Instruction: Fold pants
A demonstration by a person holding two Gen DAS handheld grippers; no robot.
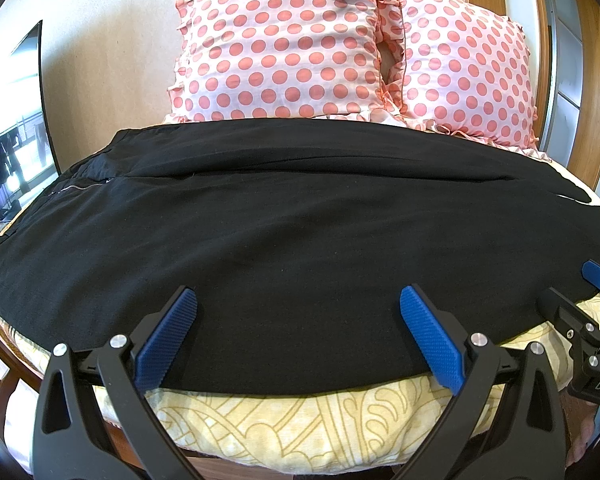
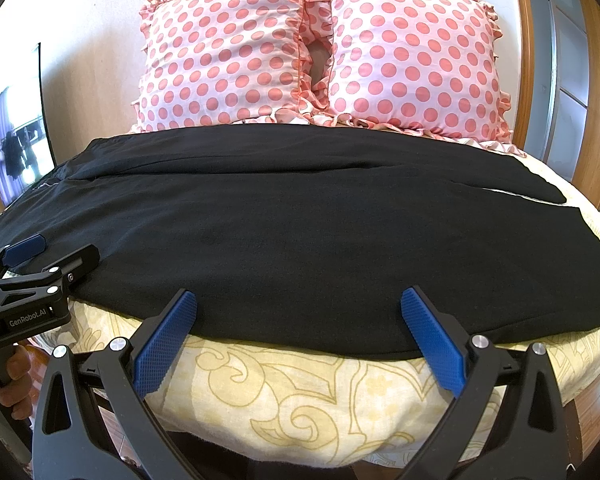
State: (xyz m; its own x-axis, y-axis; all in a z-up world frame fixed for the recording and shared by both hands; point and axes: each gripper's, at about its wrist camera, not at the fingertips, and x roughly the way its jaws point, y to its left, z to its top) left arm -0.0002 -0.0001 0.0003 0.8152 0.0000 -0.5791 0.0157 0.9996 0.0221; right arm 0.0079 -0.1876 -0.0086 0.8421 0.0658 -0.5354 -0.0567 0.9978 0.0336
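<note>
Broadly, the bed (image 1: 284,428) fills both views, its yellow patterned cover showing along the near edge from about 4 to 8 o'clock. Spread flat across it lie the black pants (image 1: 300,220), running sideways from 9 o'clock to 3 o'clock, with the zipper end at about 10 o'clock in the left wrist view and the two leg ends parting slightly at about 2 o'clock. Their near long edge lies close to the front edge of the bed.

Behind the pants, at 12 o'clock, two pink dotted pillows (image 2: 320,52) stand side by side against the wall.

At 6 o'clock in its own view the left claw (image 1: 298,300) is spread wide, its blue pads over the near edge of the pants, with black cloth between and ahead of them; whether the pads touch the cloth cannot be told. The right claw (image 2: 299,300) is likewise wide, its pads over the same near edge further toward the leg ends. Each claw shows in the other's view, near the pants' edge: the right one at 3 o'clock, the left one at 9 o'clock.
</note>
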